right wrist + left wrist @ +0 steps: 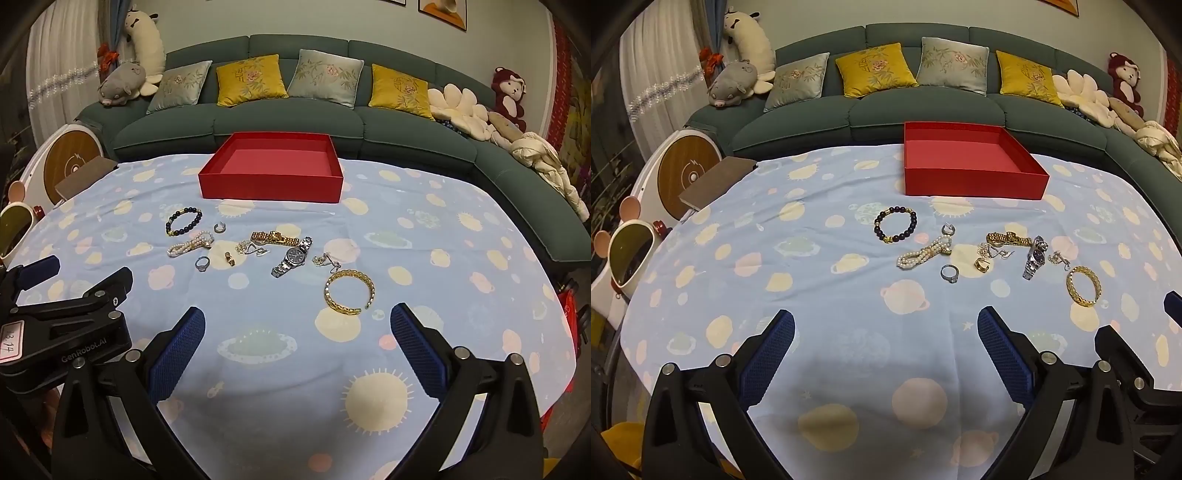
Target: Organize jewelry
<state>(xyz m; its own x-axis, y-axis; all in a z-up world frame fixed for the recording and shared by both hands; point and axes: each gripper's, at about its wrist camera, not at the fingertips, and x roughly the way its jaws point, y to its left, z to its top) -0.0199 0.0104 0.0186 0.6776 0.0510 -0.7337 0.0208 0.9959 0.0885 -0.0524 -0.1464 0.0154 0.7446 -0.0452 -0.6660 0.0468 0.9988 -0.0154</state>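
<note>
An empty red box (971,164) (271,171) stands at the table's far side. Jewelry lies loose in front of it: a dark bead bracelet (896,224) (183,220), a pearl strand (923,254) (190,244), a silver ring (949,273) (202,263), a gold ring (981,264) (230,258), a gold watch band (1008,238) (271,236), a silver watch (1034,256) (293,256) and a gold bangle (1083,286) (349,291). My left gripper (885,328) and right gripper (297,325) are both open and empty, hovering over the cloth short of the jewelry.
The table wears a light blue planet-print cloth (812,258) (443,258). A green sofa (923,103) with cushions and plush toys runs behind it. A brown book (716,181) sits at the table's left edge. The left gripper's body shows at left in the right wrist view (74,314).
</note>
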